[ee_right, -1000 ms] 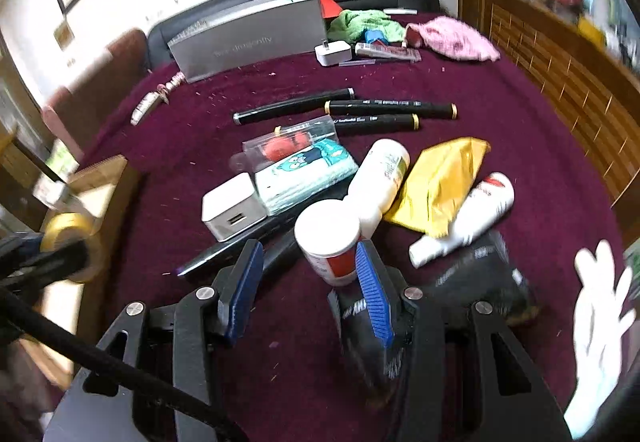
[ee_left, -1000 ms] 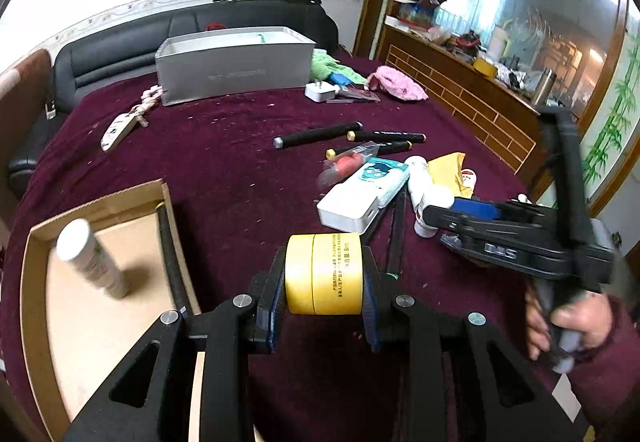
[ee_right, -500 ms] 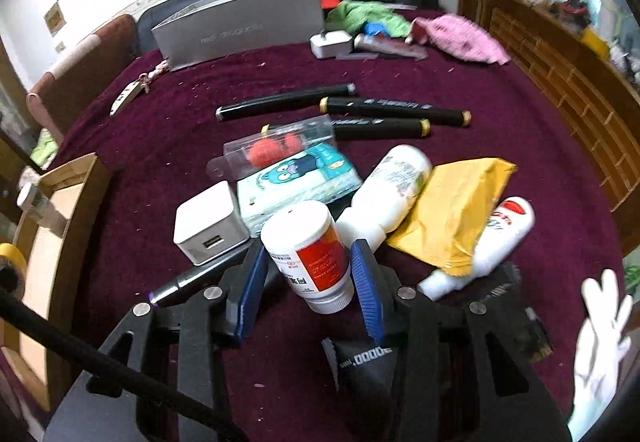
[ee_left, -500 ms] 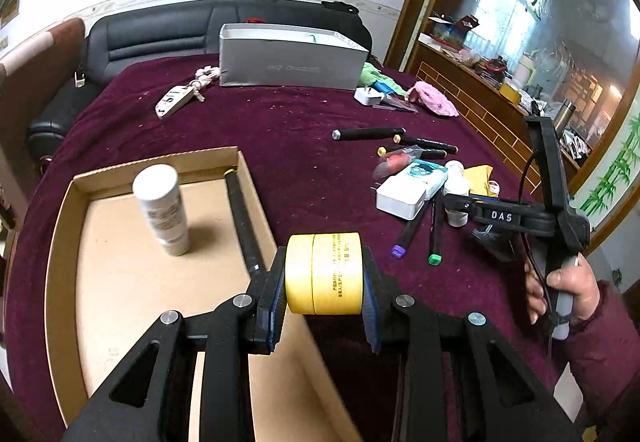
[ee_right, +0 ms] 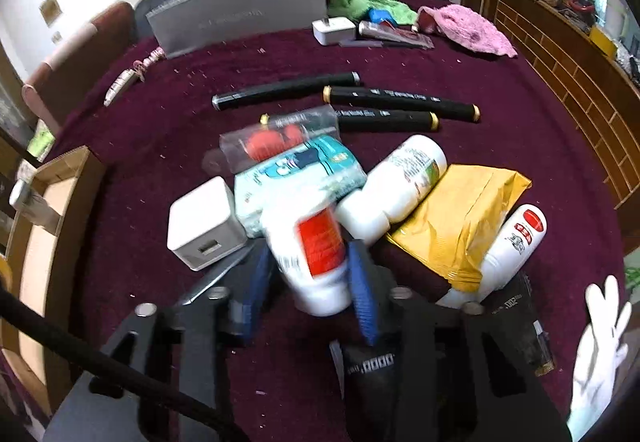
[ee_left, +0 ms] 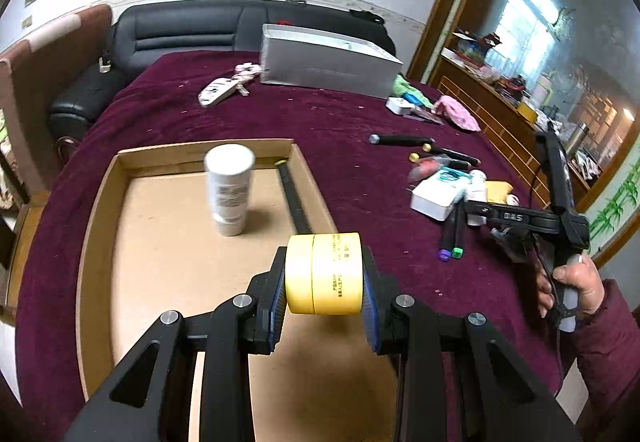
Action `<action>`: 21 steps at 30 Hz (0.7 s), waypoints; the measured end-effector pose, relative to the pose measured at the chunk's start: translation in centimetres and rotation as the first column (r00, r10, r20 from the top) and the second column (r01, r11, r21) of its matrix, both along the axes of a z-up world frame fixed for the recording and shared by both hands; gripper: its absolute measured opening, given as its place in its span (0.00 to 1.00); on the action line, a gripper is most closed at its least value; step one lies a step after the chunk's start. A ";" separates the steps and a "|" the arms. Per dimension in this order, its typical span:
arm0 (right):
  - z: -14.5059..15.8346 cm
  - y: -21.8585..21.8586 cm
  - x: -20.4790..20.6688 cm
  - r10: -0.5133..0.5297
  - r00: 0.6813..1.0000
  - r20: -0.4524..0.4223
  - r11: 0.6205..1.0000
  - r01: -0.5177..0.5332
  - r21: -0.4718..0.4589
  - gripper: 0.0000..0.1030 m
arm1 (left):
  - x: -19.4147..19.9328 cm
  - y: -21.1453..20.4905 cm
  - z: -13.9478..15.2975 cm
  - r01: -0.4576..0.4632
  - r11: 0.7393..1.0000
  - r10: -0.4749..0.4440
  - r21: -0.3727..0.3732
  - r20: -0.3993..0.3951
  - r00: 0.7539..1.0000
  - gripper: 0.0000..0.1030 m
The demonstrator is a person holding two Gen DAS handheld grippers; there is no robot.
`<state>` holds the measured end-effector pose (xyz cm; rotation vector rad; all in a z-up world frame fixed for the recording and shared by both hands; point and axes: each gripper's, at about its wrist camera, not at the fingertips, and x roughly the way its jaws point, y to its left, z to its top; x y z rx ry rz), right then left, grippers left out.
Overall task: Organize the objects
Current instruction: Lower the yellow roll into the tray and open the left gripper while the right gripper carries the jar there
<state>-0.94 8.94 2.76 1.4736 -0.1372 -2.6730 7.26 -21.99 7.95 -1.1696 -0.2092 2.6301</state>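
held the yellow tape [ee_left: 325, 274] tight between the pads of the left gripper [ee_left: 325, 296], above the near right edge of the cardboard tray [ee_left: 100, 202]. inside the tray: a white bottle [ee_left: 229, 189] upright, a black marker [ee_left: 294, 198] along the right wall. had just been closing the right gripper [ee_right: 308, 278] on the red-label bottle [ee_right: 312, 254], blurred, tilted, both blue pads against its sides. behind that bottle lay a white charger [ee_right: 202, 230], a teal pack [ee_right: 296, 178], another white bottle [ee_right: 394, 190], a yellow pouch [ee_right: 460, 222], three markers [ee_right: 400, 98]. all on the maroon cloth [ee_right: 160, 146], grey box [ee_right: 240, 18] at the far edge.
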 end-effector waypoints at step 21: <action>5.3 -12.6 0.9 0.244 0.970 -0.006 0.901 -0.229 -0.367 0.32 | -5.1 -8.4 -1.2 -0.146 0.986 0.151 -0.082 0.051 0.987 0.27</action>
